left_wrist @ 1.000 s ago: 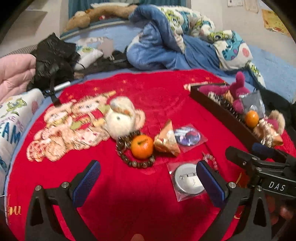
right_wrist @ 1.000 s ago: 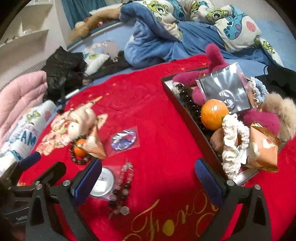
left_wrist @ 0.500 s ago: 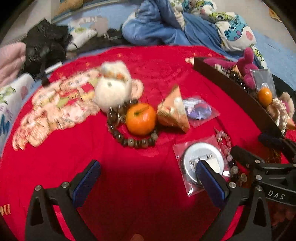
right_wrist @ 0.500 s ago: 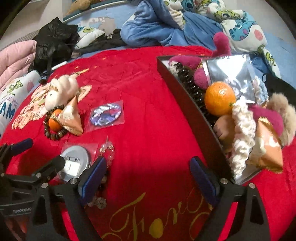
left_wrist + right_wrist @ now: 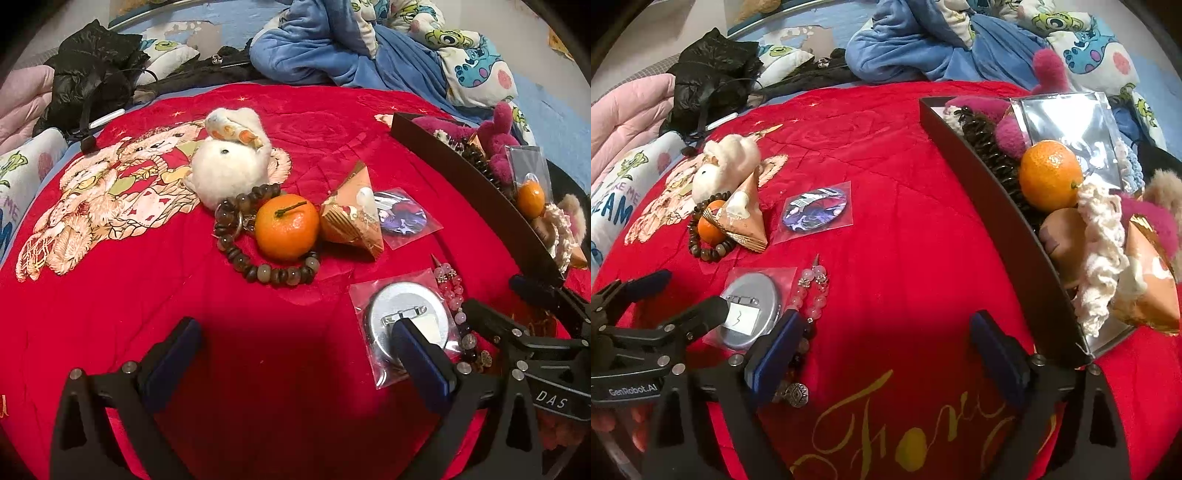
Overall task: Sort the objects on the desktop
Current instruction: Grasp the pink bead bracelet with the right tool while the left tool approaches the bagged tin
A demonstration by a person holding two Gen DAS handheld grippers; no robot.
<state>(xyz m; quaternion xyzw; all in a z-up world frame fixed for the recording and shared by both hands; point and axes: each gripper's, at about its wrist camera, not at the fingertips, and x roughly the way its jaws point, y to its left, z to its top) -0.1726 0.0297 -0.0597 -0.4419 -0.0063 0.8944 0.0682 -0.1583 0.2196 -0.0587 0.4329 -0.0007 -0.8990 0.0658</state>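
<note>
Red quilted blanket (image 5: pixel 258 122) is covering the bed and is carrying the loose items. The left tool (image 5: pixel 295 354) is standing released near the bottom of the left wrist view, nothing between its pads; its right pad is overlapping the bagged silver pin badge (image 5: pixel 408 325) at lower right, and contact cannot be confirmed. The right tool (image 5: pixel 886 354) is also spread with only blanket between its pads, its jaws having just been closing slightly. The pink bead bracelet (image 5: pixel 812 295) is lying just beside its left pad. The black tray (image 5: pixel 997 206), at the right of both views, is already crowded.

Risks:
1. The glossy bag is likely slipping if pinched, and the flat badge is offering little edge.
2. Both tools are working close together; collision is possible.
3. The mandarin (image 5: pixel 287 227), sitting inside the brown bead bracelet (image 5: pixel 258 273), is liable to roll if nudged.
</note>
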